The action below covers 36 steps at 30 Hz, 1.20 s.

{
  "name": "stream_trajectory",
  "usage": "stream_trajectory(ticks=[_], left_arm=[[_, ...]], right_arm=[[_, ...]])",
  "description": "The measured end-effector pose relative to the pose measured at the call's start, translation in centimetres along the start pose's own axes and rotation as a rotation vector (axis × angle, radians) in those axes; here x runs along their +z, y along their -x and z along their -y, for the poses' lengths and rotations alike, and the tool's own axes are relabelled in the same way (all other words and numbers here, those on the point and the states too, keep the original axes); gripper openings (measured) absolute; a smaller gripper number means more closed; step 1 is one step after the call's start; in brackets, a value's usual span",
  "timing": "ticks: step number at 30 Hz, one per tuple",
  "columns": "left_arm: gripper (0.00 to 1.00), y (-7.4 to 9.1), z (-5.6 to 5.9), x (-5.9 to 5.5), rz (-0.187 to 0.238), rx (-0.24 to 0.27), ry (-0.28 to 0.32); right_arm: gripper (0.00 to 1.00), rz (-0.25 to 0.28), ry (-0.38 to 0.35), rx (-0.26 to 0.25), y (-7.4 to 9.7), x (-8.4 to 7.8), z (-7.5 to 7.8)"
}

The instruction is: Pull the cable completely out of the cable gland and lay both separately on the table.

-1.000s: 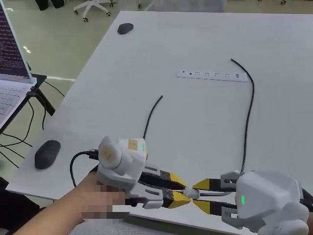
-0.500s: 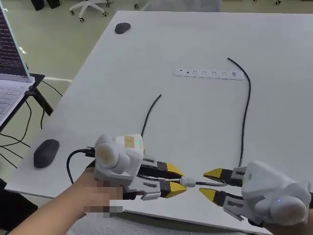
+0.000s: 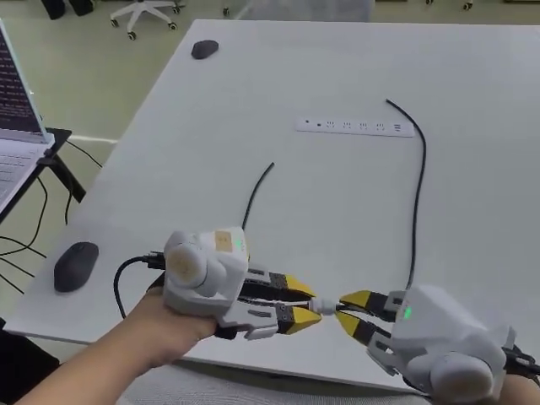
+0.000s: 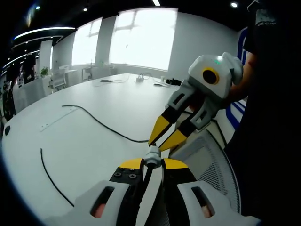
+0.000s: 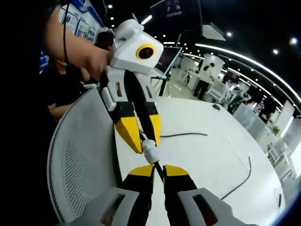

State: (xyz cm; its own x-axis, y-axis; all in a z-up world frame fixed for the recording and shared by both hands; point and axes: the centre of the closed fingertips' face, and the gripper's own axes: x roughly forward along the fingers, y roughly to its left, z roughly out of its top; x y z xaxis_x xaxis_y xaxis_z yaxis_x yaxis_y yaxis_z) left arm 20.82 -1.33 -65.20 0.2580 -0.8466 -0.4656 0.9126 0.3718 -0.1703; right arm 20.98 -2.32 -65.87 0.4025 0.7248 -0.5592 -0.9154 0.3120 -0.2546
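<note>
Head view: left gripper (image 3: pixel 309 310) clamps cable gland (image 3: pixel 326 309) near the table (image 3: pixel 337 219) front edge, with right gripper (image 3: pixel 346 310) tip-to-tip.
Left gripper view: cable gland pinched tight.
Right gripper view: jaws seemingly nipping the cable (image 5: pixel 159 169). Cable not yet out, nothing laid down.

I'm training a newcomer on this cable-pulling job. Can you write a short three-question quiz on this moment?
1. True or false: the cable gland lies loose on the table.
2. Which white thing lies flat on the table? A) power strip B) kettle C) tray
3. Fill in: the cable gland is clamped in the ___ gripper.
Key: 1 false; 2 A; 3 left: the left gripper holds it just above the table's near edge.
</note>
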Motion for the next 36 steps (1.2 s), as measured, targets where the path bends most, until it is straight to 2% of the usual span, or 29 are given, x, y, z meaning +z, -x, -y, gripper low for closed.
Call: stream_trajectory(ticks=[3,7,9,11,14,17,18,19,21,23,28,36], left_arm=[[0.15,0.1,0.0,-0.3,-0.003,0.000,-0.002],[0.15,0.1,0.3,-0.2,-0.001,0.002,0.003],[0.15,0.1,0.3,-0.4,-0.016,0.001,0.033],[0.15,0.2,0.4,-0.4,-0.011,0.002,0.018],[0.15,0.2,0.5,-0.5,-0.013,0.001,0.026],[0.15,0.1,0.6,-0.7,-0.014,0.003,0.035],[0.15,0.1,0.6,-0.7,-0.012,0.003,0.038],[0.15,0.1,0.6,-0.7,-0.009,0.004,0.047],[0.15,0.1,0.5,-0.6,0.003,0.003,0.061],[0.15,0.1,0.2,-0.2,0.018,0.011,0.067],[0.15,0.3,-0.4,0.1,0.021,0.020,0.068],[0.15,0.3,-0.9,0.5,0.029,0.035,0.052]], right_arm=[[0.02,-0.007,-0.003,0.005,-0.1,-0.1,-0.2],[0.02,-0.035,0.104,0.000,-0.2,-0.3,-0.4],[0.02,-0.042,0.100,0.004,-0.4,-0.3,-0.8],[0.01,-0.047,0.130,0.003,-0.4,-0.4,-0.9],[0.01,-0.054,0.165,0.003,-0.4,-0.4,-1.1],[0.01,-0.066,0.245,0.004,-0.5,-0.6,-1.3],[0.00,-0.066,0.245,0.003,-0.5,-0.6,-1.3],[0.00,-0.065,0.240,0.005,-0.5,-0.6,-1.3],[0.00,-0.061,0.178,0.008,-0.3,-0.6,-1.0],[0.00,-0.065,0.192,-0.007,-0.3,-0.6,-0.5],[0.00,-0.075,0.153,-0.023,0.0,-1.2,0.5],[0.00,-0.066,-0.052,-0.059,0.3,-2.2,2.0]])
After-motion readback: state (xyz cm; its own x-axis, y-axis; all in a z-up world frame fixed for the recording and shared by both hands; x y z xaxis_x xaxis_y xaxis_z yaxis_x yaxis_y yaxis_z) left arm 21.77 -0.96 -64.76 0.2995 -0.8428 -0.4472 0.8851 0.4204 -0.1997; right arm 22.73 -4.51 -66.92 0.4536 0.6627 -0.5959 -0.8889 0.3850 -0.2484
